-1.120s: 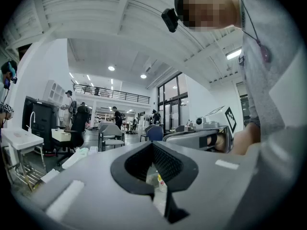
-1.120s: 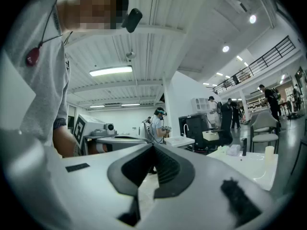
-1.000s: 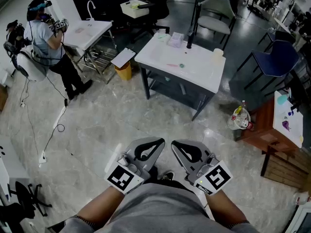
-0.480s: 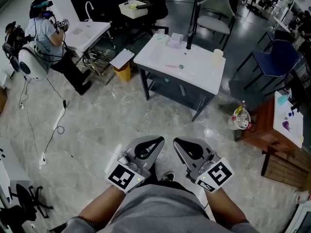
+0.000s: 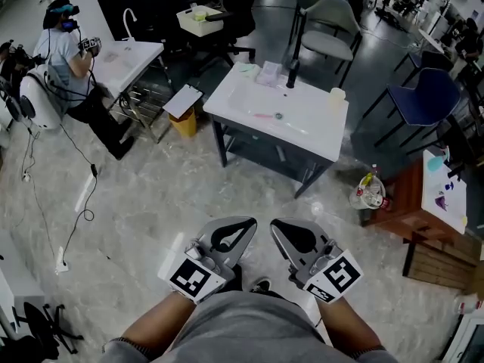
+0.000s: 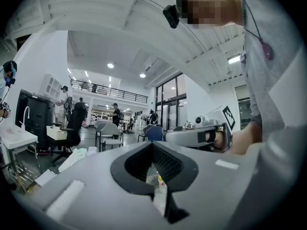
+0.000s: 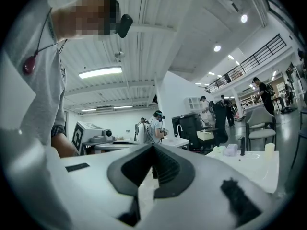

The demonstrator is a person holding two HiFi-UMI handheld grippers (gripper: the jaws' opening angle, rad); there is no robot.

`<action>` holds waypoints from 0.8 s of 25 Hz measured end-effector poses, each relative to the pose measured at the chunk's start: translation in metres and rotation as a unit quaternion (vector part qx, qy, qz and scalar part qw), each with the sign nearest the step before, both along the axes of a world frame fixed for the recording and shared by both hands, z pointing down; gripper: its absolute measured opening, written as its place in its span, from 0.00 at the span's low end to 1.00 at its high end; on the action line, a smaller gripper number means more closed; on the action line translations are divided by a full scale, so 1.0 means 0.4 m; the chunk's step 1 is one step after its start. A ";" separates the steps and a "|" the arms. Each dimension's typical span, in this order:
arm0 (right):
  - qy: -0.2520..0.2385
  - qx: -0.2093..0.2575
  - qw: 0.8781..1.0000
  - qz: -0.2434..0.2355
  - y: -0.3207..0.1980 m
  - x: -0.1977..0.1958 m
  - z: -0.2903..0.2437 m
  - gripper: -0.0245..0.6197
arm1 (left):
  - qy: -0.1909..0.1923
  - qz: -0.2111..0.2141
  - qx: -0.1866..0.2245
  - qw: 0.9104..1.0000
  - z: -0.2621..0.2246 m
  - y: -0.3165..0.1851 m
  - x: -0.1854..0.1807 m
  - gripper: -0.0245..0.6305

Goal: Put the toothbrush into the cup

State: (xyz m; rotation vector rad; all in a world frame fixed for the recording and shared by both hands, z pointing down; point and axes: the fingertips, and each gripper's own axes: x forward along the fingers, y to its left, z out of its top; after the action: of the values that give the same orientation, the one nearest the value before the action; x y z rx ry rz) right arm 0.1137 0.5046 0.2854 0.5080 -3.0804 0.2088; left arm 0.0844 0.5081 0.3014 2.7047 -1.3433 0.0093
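Far ahead in the head view stands a white table (image 5: 302, 131). A thin pink toothbrush (image 5: 262, 116) lies on it, and a pale cup (image 5: 336, 94) stands at its right corner. The cup (image 7: 269, 150) also shows in the right gripper view. Both grippers are held close to my body, well short of the table. My left gripper (image 5: 243, 225) is shut with nothing in it, and its jaws meet at the tips (image 6: 152, 143). Beside it, my right gripper (image 5: 278, 227) is also shut and empty (image 7: 153, 146).
A dark upright bottle (image 5: 292, 72) and a small box (image 5: 270, 70) stand on the table's far side. A person in a headset (image 5: 64, 51) works at another white table (image 5: 132, 51) on the left. A yellow bin (image 5: 183, 122), chairs (image 5: 329, 25) and a wooden bench (image 5: 431, 203) surround it.
The view has shifted a little, so the table now sits slightly lower and further left. The person at the left has moved. Both grippers stay shut near my body.
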 end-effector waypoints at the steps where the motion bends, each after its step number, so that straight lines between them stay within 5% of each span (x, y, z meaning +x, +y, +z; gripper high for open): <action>1: -0.001 0.001 1.000 0.003 -0.015 -0.009 -0.003 0.06 | 0.000 0.003 -0.001 1.000 0.000 -0.014 -0.009 0.05; 20: 0.020 0.006 0.999 0.030 -0.206 -0.208 0.015 0.06 | 0.015 0.040 0.002 0.999 0.004 -0.217 -0.197 0.05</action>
State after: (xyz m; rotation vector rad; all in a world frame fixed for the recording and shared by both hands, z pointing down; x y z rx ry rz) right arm 0.0305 0.4220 0.2912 0.5991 -3.0317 0.1792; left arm 0.0057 0.4211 0.3032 2.7481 -1.2267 -0.0267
